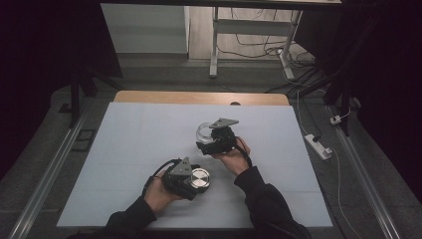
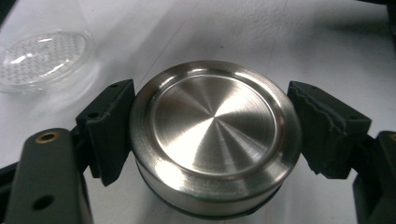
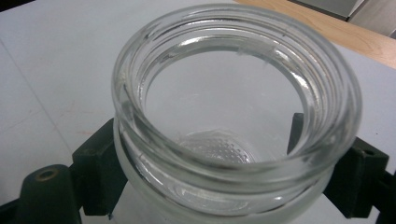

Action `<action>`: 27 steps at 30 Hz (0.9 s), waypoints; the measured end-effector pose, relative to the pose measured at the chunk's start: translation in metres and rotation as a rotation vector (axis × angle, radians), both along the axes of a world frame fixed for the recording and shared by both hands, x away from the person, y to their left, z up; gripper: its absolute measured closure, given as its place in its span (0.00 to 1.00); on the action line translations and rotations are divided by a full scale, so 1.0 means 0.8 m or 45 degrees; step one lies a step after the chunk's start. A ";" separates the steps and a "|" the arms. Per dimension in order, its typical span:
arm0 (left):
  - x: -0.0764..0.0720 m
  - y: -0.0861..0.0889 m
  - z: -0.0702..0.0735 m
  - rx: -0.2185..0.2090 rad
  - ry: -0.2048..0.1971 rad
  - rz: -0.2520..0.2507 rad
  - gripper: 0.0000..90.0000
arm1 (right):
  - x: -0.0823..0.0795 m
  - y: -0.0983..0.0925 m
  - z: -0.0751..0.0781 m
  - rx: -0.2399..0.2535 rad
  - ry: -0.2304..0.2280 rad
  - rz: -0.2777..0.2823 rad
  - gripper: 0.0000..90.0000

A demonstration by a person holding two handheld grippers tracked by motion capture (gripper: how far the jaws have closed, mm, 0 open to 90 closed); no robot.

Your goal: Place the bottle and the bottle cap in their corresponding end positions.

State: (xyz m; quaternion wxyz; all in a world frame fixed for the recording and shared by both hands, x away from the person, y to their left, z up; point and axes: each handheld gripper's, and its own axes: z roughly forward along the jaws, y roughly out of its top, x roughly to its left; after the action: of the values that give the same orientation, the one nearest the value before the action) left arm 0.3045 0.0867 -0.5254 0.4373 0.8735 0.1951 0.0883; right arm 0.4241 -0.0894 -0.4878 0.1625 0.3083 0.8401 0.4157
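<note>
Pale blue-white matting (image 1: 149, 149) covers a wooden table; the room around it is dark, with cables on the floor beyond.

High view: the left gripper (image 1: 195, 180) is held low over the near part of the mat, its jaws pinching a round steel lid (image 1: 200, 179) whose flat face is turned up. The right gripper (image 1: 208, 137) is forward and to the right of the left one, with a clear glass jar (image 1: 204, 131) clamped between its jaws. The jar lies ahead and to the right of the lid; the two are near but apart. The left hand is the one carrying the lid, so any capping move would likely run forward-right from that gripper.

Left gripper view: both black pads press on opposite sides of the lid's rim (image 2: 215, 140). The lid's axis stands roughly square to the line between the jaws, and its disc faces the camera. The jar's dimpled base (image 2: 42, 58) shows far left, beyond the left jaw.

Right gripper view: the jaws grip the jar (image 3: 233, 116) below its threaded neck. The mouth is open and points up toward the camera; the jar's long axis runs near upright, tilted slightly. Whether its base touches the mat cannot be told.
</note>
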 end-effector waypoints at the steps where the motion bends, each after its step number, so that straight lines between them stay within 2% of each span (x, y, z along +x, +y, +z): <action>1: 0.001 -0.002 -0.002 0.004 0.001 0.005 0.22 | 0.002 0.001 -0.001 -0.002 0.000 -0.003 0.17; 14: 0.007 -0.015 -0.013 0.053 0.025 0.011 0.22 | 0.018 0.012 -0.010 -0.023 -0.011 -0.021 0.17; 19: 0.009 -0.016 -0.015 0.064 0.031 0.018 0.22 | 0.021 0.016 -0.012 -0.025 -0.012 -0.023 0.17; 21: 0.011 -0.016 -0.016 0.091 0.032 0.016 0.22 | 0.022 0.019 -0.014 -0.026 -0.013 -0.021 0.17; 27: 0.013 -0.018 -0.019 0.103 0.044 0.028 0.22 | 0.023 0.024 -0.019 -0.043 -0.016 -0.013 0.17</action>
State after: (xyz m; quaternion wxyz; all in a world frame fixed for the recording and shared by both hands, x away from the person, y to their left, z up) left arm 0.3145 0.0723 -0.5402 0.3970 0.8897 0.2085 0.0858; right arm 0.4426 -0.0699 -0.5028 0.1750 0.3073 0.8443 0.4026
